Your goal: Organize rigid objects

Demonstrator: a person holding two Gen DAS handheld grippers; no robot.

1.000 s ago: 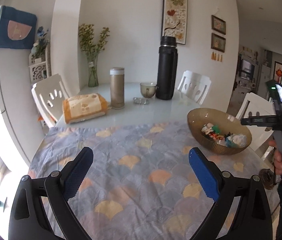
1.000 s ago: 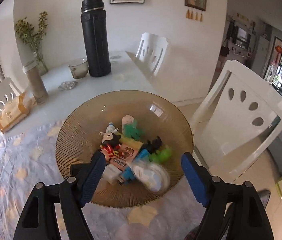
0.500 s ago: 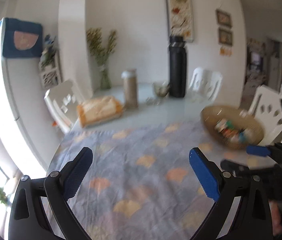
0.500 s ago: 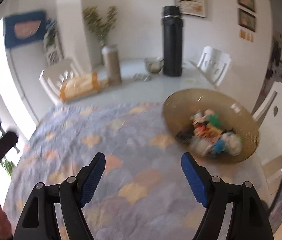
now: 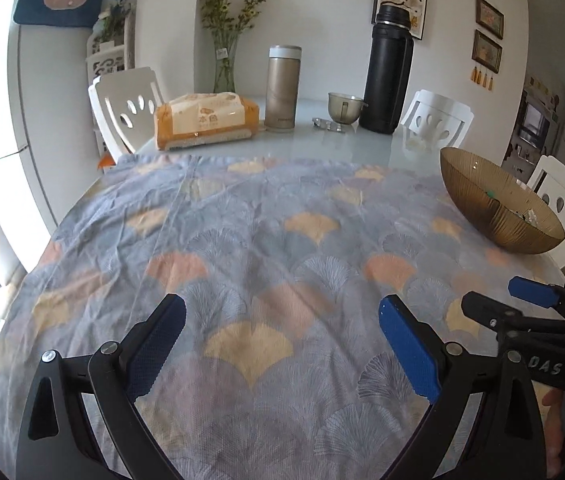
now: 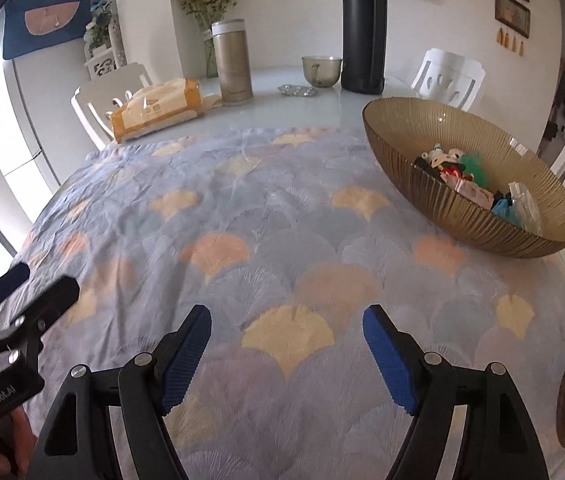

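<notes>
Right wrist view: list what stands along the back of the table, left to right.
Tissue pack → gold flask → small glass dish → glass cup → tall black flask.

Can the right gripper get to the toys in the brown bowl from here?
Probably yes. The right gripper is open and empty, and only bare cloth lies between it and the bowl. The toys sit uncovered inside.
</notes>
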